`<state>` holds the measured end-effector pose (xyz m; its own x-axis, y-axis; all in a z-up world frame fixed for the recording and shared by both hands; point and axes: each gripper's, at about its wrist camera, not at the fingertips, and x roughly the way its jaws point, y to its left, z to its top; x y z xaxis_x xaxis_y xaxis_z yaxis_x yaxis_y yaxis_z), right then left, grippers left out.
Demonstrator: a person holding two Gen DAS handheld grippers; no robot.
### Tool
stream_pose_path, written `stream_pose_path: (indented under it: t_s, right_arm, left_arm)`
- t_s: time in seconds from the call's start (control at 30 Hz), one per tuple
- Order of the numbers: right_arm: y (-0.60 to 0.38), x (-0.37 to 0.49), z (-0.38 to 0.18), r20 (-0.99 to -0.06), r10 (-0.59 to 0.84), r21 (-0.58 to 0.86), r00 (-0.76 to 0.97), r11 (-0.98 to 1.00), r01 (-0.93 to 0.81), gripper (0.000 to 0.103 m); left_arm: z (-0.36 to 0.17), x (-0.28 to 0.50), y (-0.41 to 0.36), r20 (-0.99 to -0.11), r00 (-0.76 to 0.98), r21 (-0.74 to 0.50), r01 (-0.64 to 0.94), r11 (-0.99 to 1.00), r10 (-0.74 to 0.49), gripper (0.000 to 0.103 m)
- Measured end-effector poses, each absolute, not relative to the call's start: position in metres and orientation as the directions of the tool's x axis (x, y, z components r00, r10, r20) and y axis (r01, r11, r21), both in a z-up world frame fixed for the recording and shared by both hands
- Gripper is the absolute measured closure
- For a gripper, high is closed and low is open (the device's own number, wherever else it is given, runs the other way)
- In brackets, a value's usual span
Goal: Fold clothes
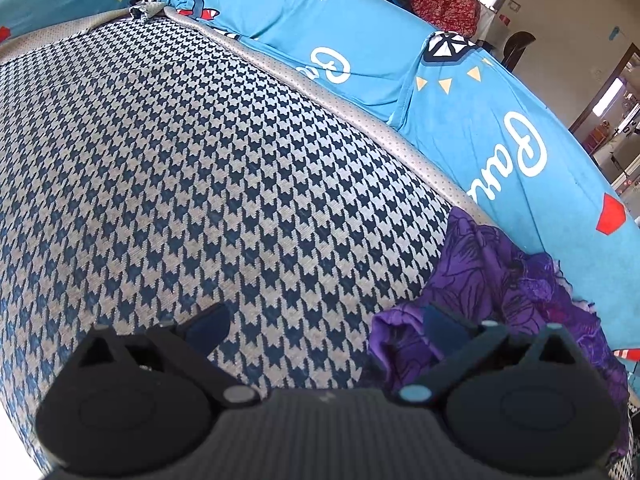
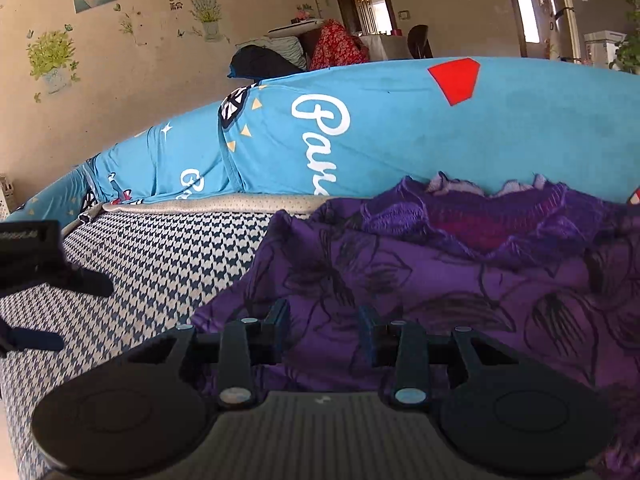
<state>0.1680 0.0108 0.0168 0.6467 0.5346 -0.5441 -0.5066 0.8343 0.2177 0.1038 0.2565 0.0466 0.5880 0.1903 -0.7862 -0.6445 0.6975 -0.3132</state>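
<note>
Houndstooth seat, blue cushions behind; purple garment under narrow-gapped, empty right tool; left tool wide, empty.

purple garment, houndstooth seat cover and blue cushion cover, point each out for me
purple garment [image 2: 460, 280], right wrist view, on its flower-printed front
houndstooth seat cover [image 1: 200, 160], left wrist view, on the bare middle of the weave
blue cushion cover [image 2: 400, 132], right wrist view, beside the white lettering

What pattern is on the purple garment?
Dark outlined flowers and leaves on the purple garment; clearest in the right wrist view.
</note>
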Motion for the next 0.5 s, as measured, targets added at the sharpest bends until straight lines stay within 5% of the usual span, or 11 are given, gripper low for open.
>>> stream_pose_path:
  t_s: [0.5]
  right_arm:
    - [-0.049, 0.149, 0.013, -0.576, 0.529, 0.350, 0.624, 0.849, -0.396, 0.055]
  left_arm:
    - [0.034, 0.145, 0.197, -0.782, 0.593, -0.254, -0.585, 0.771, 0.193, 0.000]
